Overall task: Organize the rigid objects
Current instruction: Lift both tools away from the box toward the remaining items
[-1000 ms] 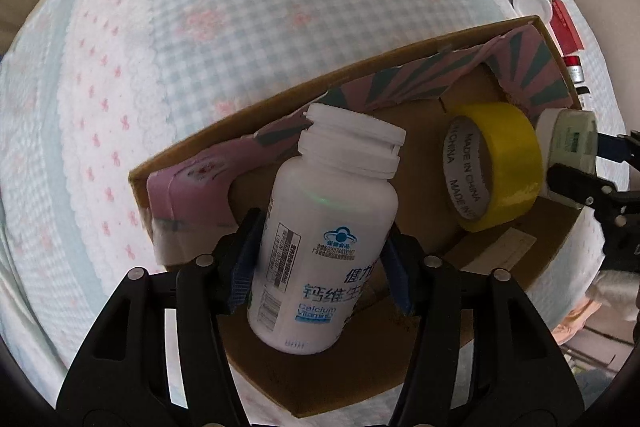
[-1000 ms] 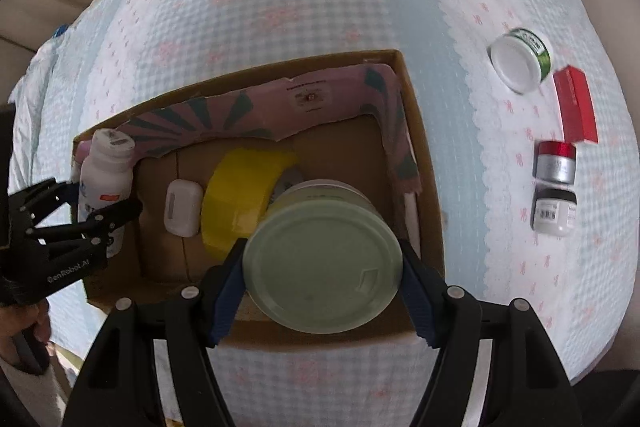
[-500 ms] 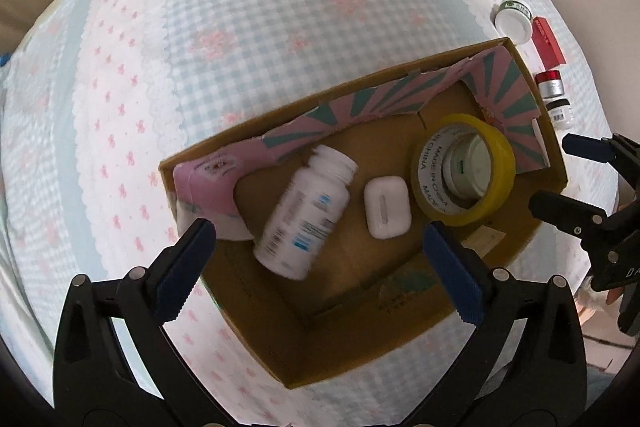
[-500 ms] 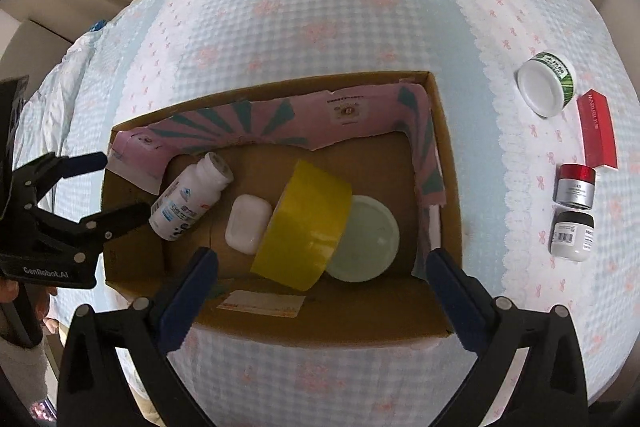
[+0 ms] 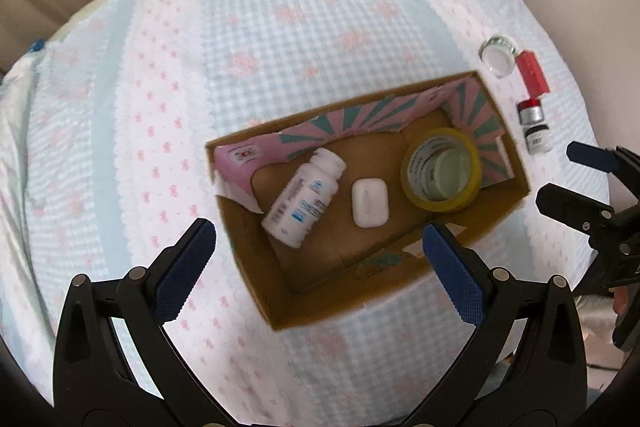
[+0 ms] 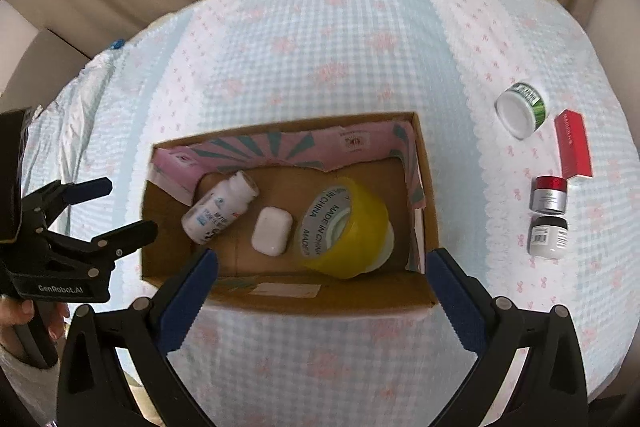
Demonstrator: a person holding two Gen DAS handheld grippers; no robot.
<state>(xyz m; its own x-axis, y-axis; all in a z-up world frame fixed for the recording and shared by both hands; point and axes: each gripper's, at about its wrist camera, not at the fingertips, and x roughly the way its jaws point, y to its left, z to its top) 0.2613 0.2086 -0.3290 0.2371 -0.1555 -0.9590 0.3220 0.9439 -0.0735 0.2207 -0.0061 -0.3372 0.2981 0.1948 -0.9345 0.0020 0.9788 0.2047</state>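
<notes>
My left gripper (image 5: 316, 239) and right gripper (image 6: 320, 267) hang wide open and empty above the cardboard box (image 6: 424, 211), where a white bottle (image 6: 218, 209), earbud case (image 6: 272, 231) and yellow tape roll (image 6: 352, 227) already lie; beyond the box's right wall, four small containers (image 6: 548, 195) remain unsorted.

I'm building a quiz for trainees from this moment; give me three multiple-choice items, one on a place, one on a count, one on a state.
1. Where is the white bottle?
A in the cardboard box
B on the cloth
C in a gripper

2. How many things lie on the cloth right of the box?
A two
B four
C six

3. The right hand-held gripper is:
A open, empty
B shut on the tape
C shut on a jar

Answers: A, it lies on the box floor; B, two jars, a green-labelled tub and a red box; A, nothing between its pads.
</notes>
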